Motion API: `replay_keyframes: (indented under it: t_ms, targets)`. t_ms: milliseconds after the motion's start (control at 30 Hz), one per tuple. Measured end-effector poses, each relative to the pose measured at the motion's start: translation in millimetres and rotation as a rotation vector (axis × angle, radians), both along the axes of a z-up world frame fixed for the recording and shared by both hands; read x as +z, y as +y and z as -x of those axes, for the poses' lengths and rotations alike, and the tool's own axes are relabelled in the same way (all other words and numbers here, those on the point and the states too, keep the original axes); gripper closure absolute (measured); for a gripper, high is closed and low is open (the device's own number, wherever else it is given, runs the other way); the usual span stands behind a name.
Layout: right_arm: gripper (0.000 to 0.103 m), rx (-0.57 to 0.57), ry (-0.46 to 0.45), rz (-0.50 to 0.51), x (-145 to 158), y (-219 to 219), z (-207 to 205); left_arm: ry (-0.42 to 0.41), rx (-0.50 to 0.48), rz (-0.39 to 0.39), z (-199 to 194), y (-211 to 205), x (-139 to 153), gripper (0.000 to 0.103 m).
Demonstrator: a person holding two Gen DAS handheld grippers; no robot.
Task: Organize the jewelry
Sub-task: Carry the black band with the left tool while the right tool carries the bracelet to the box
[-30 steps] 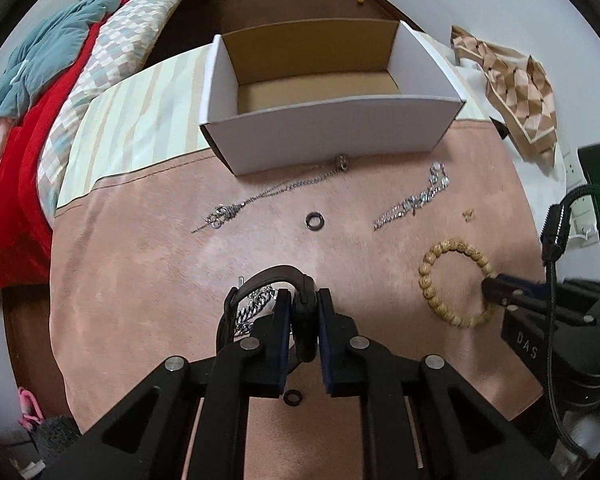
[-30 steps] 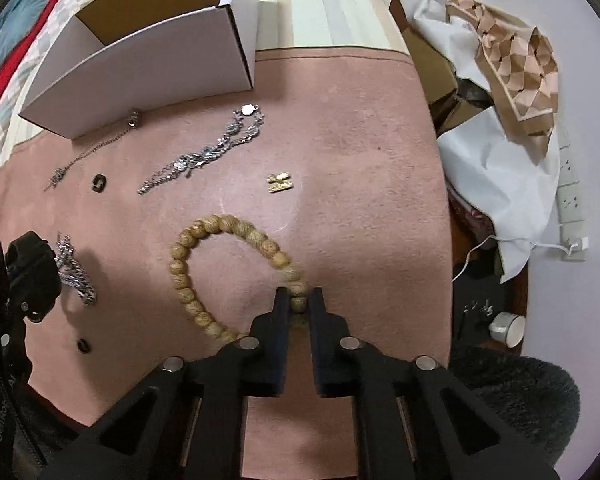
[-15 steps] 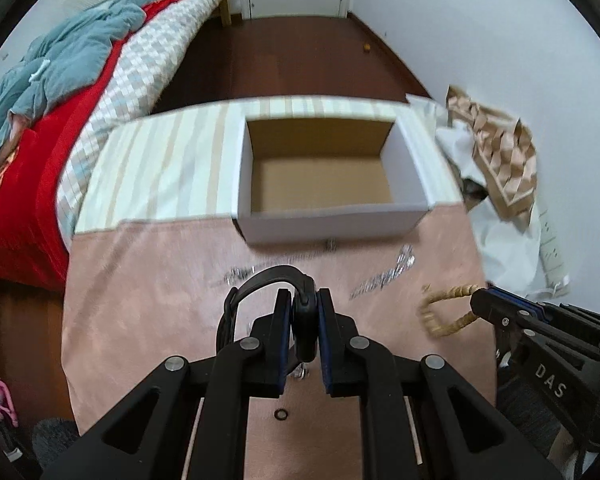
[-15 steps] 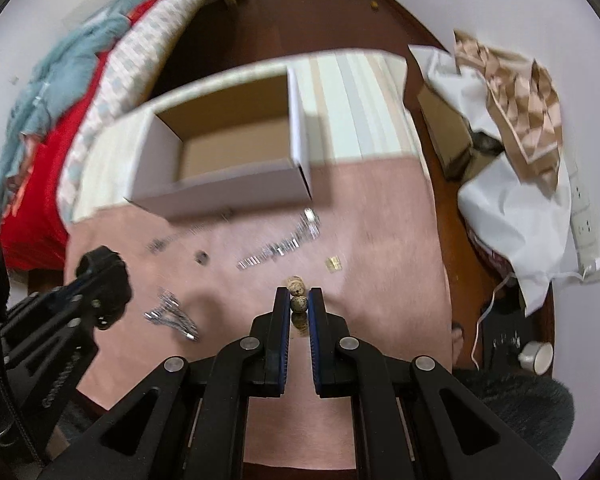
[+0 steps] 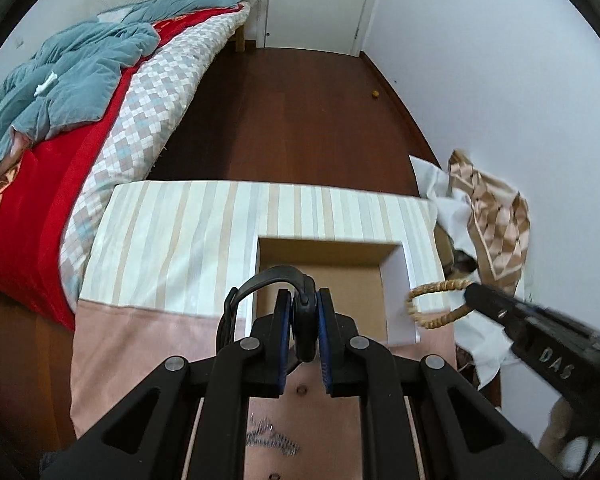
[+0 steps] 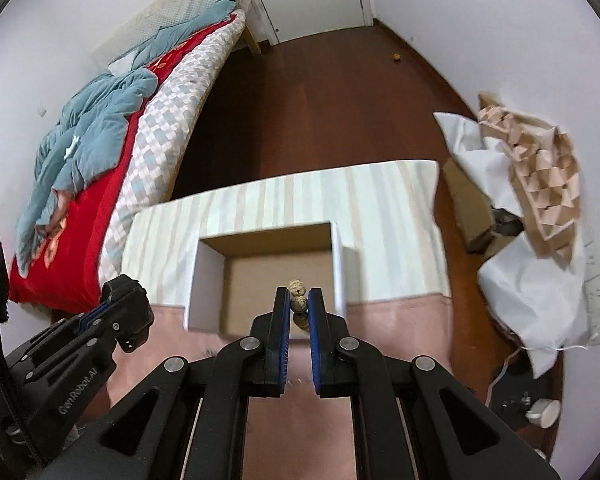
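Observation:
My left gripper (image 5: 303, 312) is shut on a black watch (image 5: 268, 280), held high above the near edge of the open white cardboard box (image 5: 396, 280). My right gripper (image 6: 299, 304) is shut on a wooden bead bracelet (image 6: 299, 300), also held over the box (image 6: 204, 276). The bracelet (image 5: 432, 304) hangs as a loop from the right gripper in the left wrist view, just right of the box. A silver chain (image 5: 272, 438) lies on the pink cloth (image 5: 112, 344) below my left gripper.
The box stands on a striped cloth (image 5: 180, 240) at the table's far end. A bed with red and blue bedding (image 5: 52, 92) is at left. White bags and a patterned box (image 6: 540, 168) lie on the floor at right.
Both grippers have risen and moved forward toward the box, carrying the watch and the bead bracelet off the pink cloth. The remaining jewelry has dropped out of view below.

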State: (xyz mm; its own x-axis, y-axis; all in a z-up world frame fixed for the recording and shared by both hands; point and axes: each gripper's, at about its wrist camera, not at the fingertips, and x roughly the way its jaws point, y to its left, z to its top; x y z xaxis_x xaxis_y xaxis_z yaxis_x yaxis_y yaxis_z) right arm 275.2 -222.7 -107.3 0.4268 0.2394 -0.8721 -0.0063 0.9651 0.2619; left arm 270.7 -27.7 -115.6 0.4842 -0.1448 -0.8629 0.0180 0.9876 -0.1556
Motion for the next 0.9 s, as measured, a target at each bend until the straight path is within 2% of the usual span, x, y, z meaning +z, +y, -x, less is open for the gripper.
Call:
replay_keyframes:
  t_ms: [233,400,900]
  targets:
    - [0.094,0.030,0.048,-0.022,-31,16,-44,0.087,-0.004,0.059,-45,3,-32,0.093]
    - [0.094,0.035,0.075,-0.039,-46,24,-60,0.157,0.000,0.090,-62,7,-59,0.093]
    - [0.094,0.021,0.000,-0.079,-12,18,-55,0.176,0.004,0.119,-70,11,-68,0.093]
